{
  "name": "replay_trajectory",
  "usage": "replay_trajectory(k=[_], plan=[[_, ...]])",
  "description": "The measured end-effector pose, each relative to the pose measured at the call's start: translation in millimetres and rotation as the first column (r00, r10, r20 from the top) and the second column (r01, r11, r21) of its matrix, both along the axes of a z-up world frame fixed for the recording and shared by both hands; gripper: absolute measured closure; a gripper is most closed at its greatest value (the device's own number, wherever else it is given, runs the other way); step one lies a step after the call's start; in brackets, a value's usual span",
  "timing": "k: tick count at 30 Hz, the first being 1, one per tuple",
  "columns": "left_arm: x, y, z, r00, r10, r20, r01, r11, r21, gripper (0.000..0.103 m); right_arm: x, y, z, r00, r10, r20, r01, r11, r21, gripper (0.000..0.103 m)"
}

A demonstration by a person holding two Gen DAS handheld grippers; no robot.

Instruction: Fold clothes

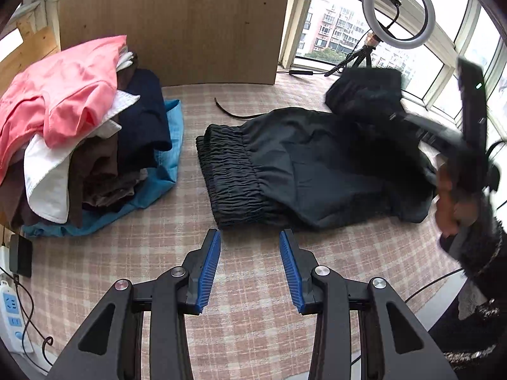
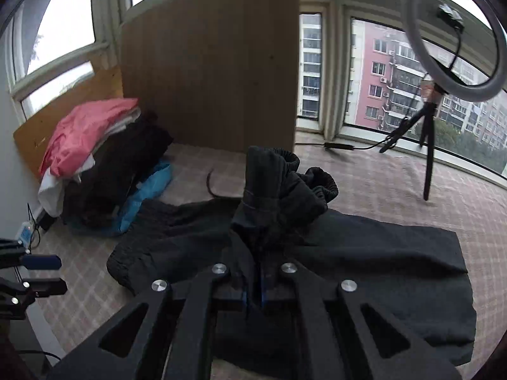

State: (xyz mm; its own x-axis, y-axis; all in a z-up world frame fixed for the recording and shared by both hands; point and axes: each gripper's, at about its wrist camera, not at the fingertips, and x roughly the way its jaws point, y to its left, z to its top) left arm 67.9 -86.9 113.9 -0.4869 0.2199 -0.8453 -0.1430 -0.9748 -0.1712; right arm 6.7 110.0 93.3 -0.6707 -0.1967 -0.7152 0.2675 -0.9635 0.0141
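Black pants (image 1: pixel 301 164) lie on the checked cloth, elastic waistband (image 1: pixel 231 174) toward my left gripper. My left gripper (image 1: pixel 250 237) is open and empty, just short of the waistband. My right gripper (image 2: pixel 255 272) is shut on the pants' leg end (image 2: pixel 279 190) and holds it lifted above the rest of the pants (image 2: pixel 380 259). In the left wrist view the right gripper (image 1: pixel 412 120) shows blurred at the right, with the raised black cloth (image 1: pixel 364 91). The left gripper (image 2: pixel 41 272) shows at the left edge of the right wrist view.
A pile of clothes (image 1: pixel 79 133), pink on top, blue at the bottom, sits at the left. A wooden board (image 1: pixel 174 25) stands behind. A ring light on a tripod (image 1: pixel 396 12) stands by the window. A dark strap (image 1: pixel 234 112) lies behind the pants. A power strip (image 1: pixel 9 310) is at far left.
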Motion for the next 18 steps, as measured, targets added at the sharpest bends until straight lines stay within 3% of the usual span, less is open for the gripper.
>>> replay_trajectory(k=[2,5,7,10,13,15,18], plan=[[-2,-16,-3,1.0,0.012,0.017,-0.012,0.999,0.035,0.066,-2,-61,-44,0.986,0.102,0.13,-0.12,0.983,0.138,0.098],[-1,-26,-2,1.0,-0.029,0.008,0.029,0.998,0.057,0.066,19,-60,-32,0.985,0.128,0.117,-0.141,0.984,0.112,0.091],[-6,-26,-5,0.998,-0.066,0.006,0.066,0.996,0.059,0.066,33,-60,-23,0.983,0.145,0.108,-0.156,0.983,0.095,0.077],[-21,-19,-6,0.995,-0.104,-0.005,0.104,0.991,0.082,0.066,46,-18,8,0.982,0.15,0.111,-0.141,0.986,-0.086,0.061],[-42,-3,-6,0.988,-0.151,-0.021,0.152,0.981,0.117,0.066,52,33,36,0.99,0.096,0.105,-0.067,0.966,-0.248,0.054],[-60,14,-8,0.983,-0.184,-0.021,0.185,0.974,0.127,0.055,59,70,48,0.994,-0.006,0.105,0.032,0.967,-0.252,0.053],[-85,38,-19,0.976,-0.219,0.003,0.217,0.97,0.109,0.051,75,128,56,0.98,-0.173,0.096,0.191,0.957,-0.219,0.053]])
